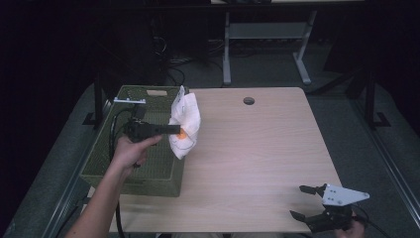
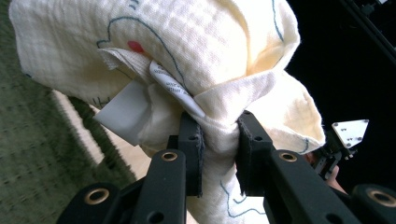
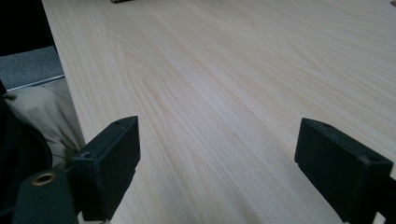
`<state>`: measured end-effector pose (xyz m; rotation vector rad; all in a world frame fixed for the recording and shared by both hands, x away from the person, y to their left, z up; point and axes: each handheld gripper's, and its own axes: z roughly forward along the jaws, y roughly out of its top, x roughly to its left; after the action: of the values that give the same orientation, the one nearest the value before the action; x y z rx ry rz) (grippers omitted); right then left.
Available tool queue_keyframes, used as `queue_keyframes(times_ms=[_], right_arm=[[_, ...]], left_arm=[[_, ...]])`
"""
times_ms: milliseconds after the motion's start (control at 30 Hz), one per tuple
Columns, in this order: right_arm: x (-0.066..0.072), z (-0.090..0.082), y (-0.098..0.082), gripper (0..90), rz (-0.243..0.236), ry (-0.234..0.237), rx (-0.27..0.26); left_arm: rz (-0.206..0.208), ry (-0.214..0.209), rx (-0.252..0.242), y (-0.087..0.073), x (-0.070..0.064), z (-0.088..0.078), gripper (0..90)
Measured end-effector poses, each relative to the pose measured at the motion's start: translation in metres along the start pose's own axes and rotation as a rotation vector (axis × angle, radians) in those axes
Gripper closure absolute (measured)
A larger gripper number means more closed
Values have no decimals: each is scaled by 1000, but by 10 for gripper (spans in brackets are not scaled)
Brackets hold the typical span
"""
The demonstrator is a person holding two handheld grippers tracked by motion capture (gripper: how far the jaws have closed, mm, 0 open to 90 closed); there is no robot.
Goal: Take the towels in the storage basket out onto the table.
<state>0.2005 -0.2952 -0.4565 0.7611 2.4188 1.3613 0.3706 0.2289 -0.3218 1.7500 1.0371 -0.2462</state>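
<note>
Wooden table [image 1: 257, 148] | left claw [image 2: 219, 140] pinching cream cloth [image 2: 205, 56], print half-hidden | right claw [image 3: 217, 172] open, empty

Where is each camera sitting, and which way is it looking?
High view: above the table's near side, looking forward and down on the pale wooden table, green woven basket, forearm and both grippers.
Left gripper view: on the left gripper, facing its jaws shut on the cream printed cloth.
Right gripper view: on the right gripper, jaws open, over the table.
High and left gripper views share the cloth.
</note>
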Motion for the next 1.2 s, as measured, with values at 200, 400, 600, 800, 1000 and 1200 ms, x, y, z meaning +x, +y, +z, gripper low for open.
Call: queue_keyframes(times_ms=[200, 400, 600, 800, 1000, 1200], right_arm=[[0, -1, 0, 138, 2, -1, -1], [0, -1, 0, 138, -7, -1, -8], [-1, 0, 2, 138, -4, 1, -15], [-1, -1, 1, 138, 2, 7, -25], [-1, -2, 1, 138, 5, 11, -33], [-1, -3, 2, 138, 7, 12, -37]], left_arm=[[18, -14, 19, 4, -7, 15, 750], [37, -31, 37, 8, -15, 31, 749], [50, -49, 67, 11, -22, 55, 750], [65, -77, 98, 13, -30, 79, 750], [70, -83, 112, 13, -33, 96, 750], [79, -96, 134, 14, -38, 113, 750]])
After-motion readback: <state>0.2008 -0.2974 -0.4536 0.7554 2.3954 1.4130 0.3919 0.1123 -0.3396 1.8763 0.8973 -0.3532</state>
